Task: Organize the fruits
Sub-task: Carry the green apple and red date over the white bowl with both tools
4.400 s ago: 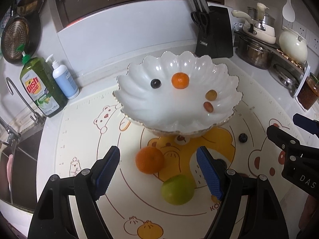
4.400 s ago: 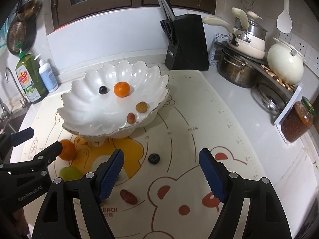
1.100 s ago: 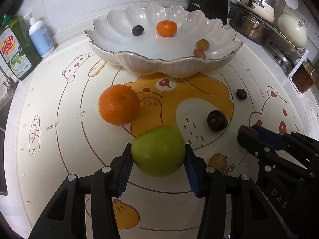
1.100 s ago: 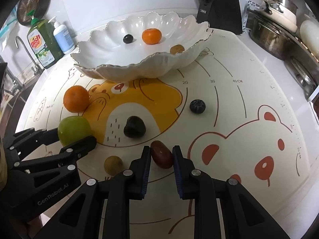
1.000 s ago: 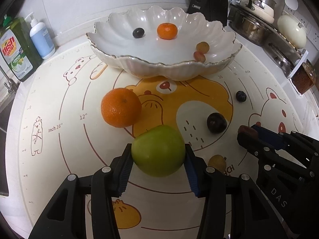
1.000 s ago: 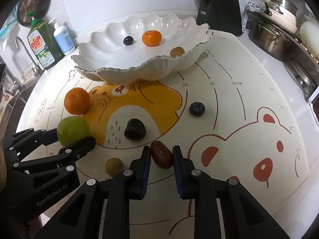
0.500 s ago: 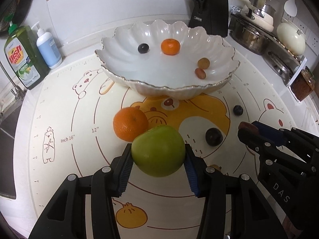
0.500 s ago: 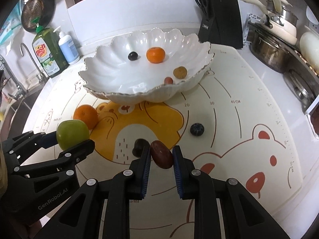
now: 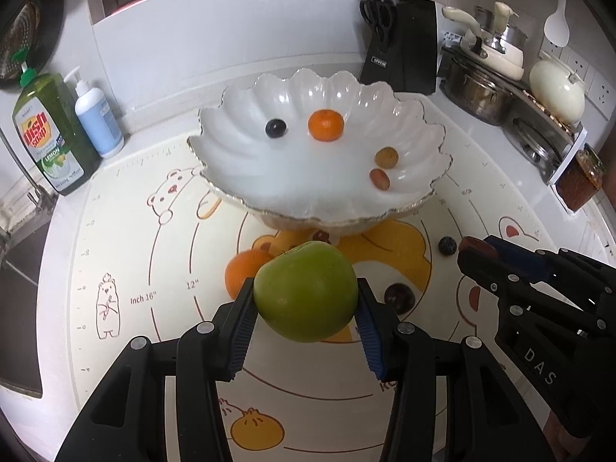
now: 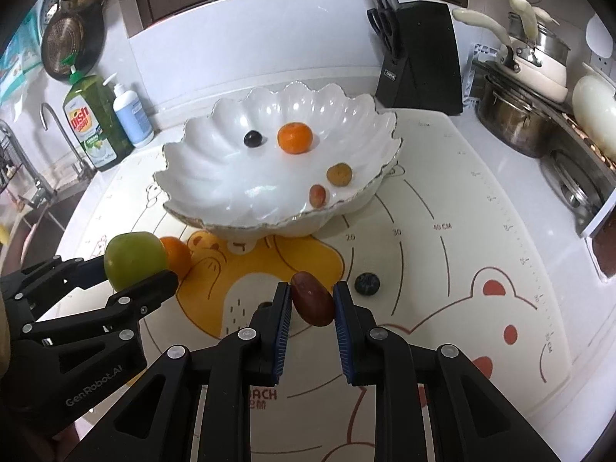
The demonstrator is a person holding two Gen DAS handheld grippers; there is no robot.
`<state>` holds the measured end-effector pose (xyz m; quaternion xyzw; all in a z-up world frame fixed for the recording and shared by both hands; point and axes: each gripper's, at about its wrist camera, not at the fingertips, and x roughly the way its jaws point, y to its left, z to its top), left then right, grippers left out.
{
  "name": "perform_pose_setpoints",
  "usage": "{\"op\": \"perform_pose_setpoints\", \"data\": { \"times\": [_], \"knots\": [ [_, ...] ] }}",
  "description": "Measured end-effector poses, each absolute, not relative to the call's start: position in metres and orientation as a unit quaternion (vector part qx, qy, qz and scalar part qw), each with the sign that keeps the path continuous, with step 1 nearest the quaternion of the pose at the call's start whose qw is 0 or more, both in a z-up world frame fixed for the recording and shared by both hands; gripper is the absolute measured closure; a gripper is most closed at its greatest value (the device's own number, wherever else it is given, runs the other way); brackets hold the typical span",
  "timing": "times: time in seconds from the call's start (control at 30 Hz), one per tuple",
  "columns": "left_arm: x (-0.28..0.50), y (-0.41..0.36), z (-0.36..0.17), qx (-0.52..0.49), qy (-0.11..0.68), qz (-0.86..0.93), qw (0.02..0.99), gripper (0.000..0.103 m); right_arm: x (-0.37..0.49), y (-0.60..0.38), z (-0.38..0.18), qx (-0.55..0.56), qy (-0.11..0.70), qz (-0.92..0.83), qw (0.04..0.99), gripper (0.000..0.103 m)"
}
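My left gripper (image 9: 306,304) is shut on a green apple (image 9: 306,290), held above the mat in front of the white scalloped bowl (image 9: 419,115). My right gripper (image 10: 311,300) is shut on a small reddish-brown oval fruit (image 10: 312,304), also lifted off the mat. The bowl (image 10: 231,208) holds a small orange (image 10: 294,137), a dark grape (image 10: 253,139), a tan fruit (image 10: 339,174) and a reddish grape (image 10: 317,194). On the mat lie a bigger orange (image 9: 242,271), a dark plum (image 9: 399,295) and a blueberry (image 10: 367,283).
A dish soap bottle (image 9: 46,142) and a pump bottle (image 9: 98,115) stand at the back left beside the sink. A black knife block (image 9: 400,50) is behind the bowl. Pots (image 9: 477,88) and a jar (image 9: 579,181) line the right side.
Both grippers have risen off the mat with their fruit, the apple and the reddish-brown fruit. The bowl and loose fruit on the mat now appear farther below.
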<state>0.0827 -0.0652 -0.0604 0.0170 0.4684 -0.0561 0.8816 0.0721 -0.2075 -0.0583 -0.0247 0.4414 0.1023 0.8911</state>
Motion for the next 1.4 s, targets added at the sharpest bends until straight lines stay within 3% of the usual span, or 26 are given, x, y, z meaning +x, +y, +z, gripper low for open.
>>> {"op": "perform_pose_setpoints", "data": {
  "times": [0.77,1.4],
  "knots": [
    [0.132,-0.061,-0.028,0.02,0.441,-0.038,0.897,0.055,0.127,-0.206,-0.023,-0.022,0.404,0.121,0.906,0.08],
    [0.173,-0.047,-0.039,0.028,0.449,-0.013,0.893,0.054,0.171,-0.19,-0.043,-0.018,0.437,0.161,0.885,0.08]
  ]
}}
